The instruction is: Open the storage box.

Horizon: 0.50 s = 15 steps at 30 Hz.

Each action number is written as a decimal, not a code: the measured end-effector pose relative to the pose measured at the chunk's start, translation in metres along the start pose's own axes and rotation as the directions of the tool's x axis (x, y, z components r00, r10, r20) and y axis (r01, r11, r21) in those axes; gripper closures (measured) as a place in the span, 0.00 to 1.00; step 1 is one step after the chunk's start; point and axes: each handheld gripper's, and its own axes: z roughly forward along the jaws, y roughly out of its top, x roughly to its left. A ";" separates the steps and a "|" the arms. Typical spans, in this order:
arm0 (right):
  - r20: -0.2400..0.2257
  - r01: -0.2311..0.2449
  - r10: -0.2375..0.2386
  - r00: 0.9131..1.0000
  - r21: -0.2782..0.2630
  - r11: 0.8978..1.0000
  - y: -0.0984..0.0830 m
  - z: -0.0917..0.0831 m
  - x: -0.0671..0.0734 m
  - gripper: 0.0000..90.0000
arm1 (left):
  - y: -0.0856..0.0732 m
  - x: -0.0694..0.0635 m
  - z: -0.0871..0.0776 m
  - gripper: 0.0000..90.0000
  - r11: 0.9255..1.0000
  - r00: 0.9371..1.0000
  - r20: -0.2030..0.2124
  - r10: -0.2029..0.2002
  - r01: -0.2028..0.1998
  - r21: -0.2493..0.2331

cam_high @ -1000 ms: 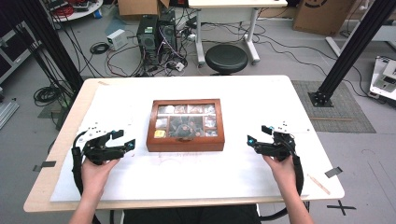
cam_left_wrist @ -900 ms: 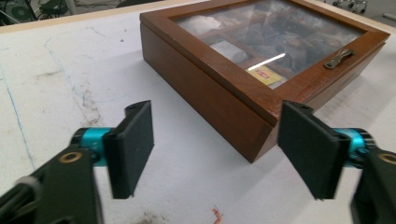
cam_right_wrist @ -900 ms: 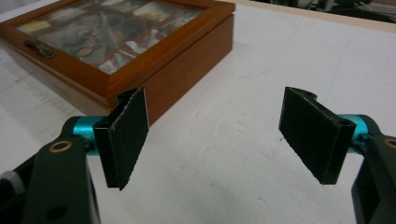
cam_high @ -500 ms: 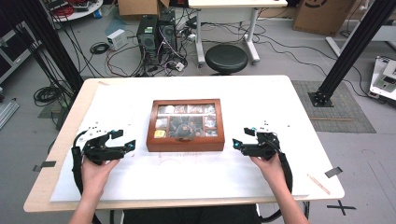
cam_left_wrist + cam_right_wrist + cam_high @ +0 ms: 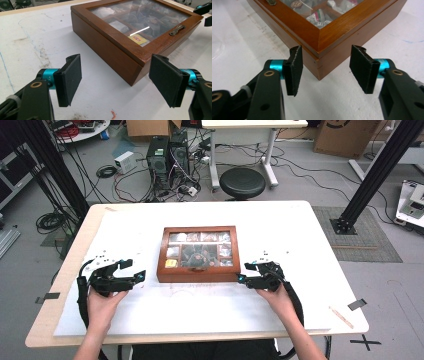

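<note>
Basically the right hand-held gripper (image 5: 325,71), pads apart and just been closing on nothing, points at the wooden box (image 5: 329,30) corner; it's nearer.

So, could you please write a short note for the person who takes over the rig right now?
Left gripper: open, resting on the table left of the box, apart from it.
Right gripper: jaws have just been closing, part open, nothing between the pads; they face the box's near right corner, not touching.
Box: middle of the table, glass lid shut, latch on the front edge. Tea bags inside.
Done: right gripper brought up to the box.
Left: probably opening the lid; nothing is gripped yet.
</note>
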 end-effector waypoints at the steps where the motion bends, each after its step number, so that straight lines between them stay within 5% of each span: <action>1: -0.002 0.001 -0.001 1.000 0.006 1.000 0.000 0.001 0.001 0.53 | 0.000 0.000 0.000 0.29 1.000 1.000 0.000 0.000 0.000 0.000; 15: 0.017 0.046 -0.047 0.999 0.037 0.998 0.004 0.004 0.007 0.69 | 0.001 -0.002 0.002 0.29 1.000 1.000 0.006 0.009 -0.009 0.007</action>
